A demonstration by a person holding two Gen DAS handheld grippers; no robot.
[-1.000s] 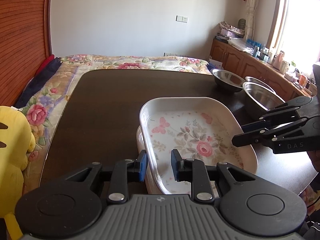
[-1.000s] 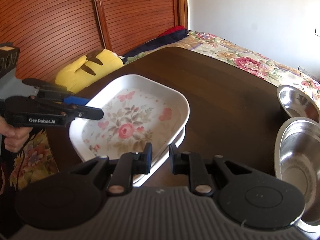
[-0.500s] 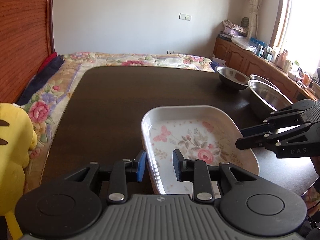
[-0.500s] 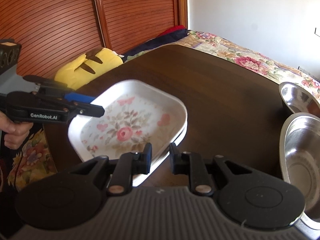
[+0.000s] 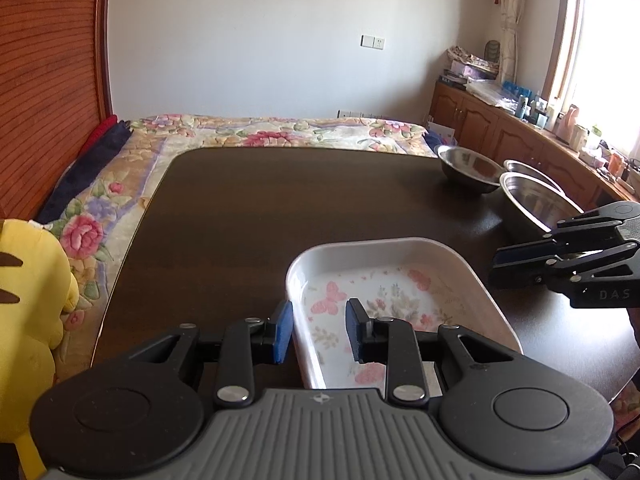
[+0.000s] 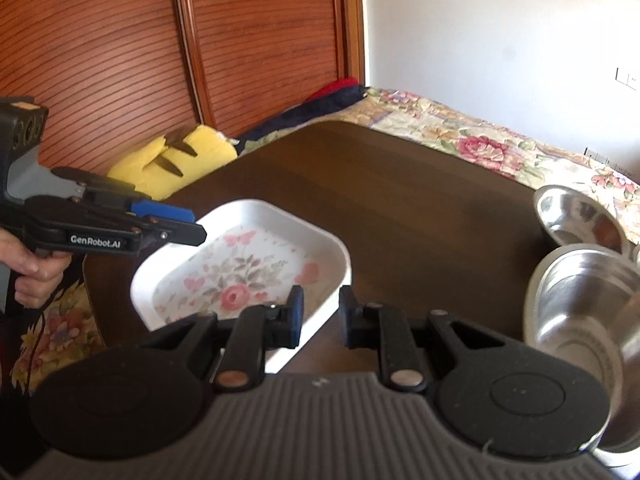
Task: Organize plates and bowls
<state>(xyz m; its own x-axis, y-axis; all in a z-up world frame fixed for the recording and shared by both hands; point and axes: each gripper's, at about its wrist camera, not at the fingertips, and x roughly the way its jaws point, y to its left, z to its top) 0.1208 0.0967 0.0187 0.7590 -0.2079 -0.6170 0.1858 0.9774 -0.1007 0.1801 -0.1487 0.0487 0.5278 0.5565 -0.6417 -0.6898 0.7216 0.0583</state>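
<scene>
The white floral dish (image 5: 404, 280) sat on the dark bench (image 5: 280, 208) near its front edge, its flat bottom printed with roses and a pink butterfly. The left gripper (image 5: 319, 330) stood with its jaws parted, astride the dish's near left rim: one blue pad was outside the wall, the other was over the painted bottom. The pads did not press on the rim, so the dish looked free of them. The right gripper (image 6: 320, 317) was also parted and held nothing; its left pad (image 6: 295, 315) was over the near edge of the dish, while the other was over bare bench just beside the rim. A hand (image 6: 32, 276) gripped the left gripper's handle at the far side of the dish.

To the right of the dish, well apart from it, stood steel bowls: a large bowl (image 6: 588, 308) nearest the right gripper and a smaller bowl (image 6: 576, 216) behind it. A yellow plush toy (image 6: 180, 160) lay on the flowered bed (image 5: 280, 132) beyond the bench.
</scene>
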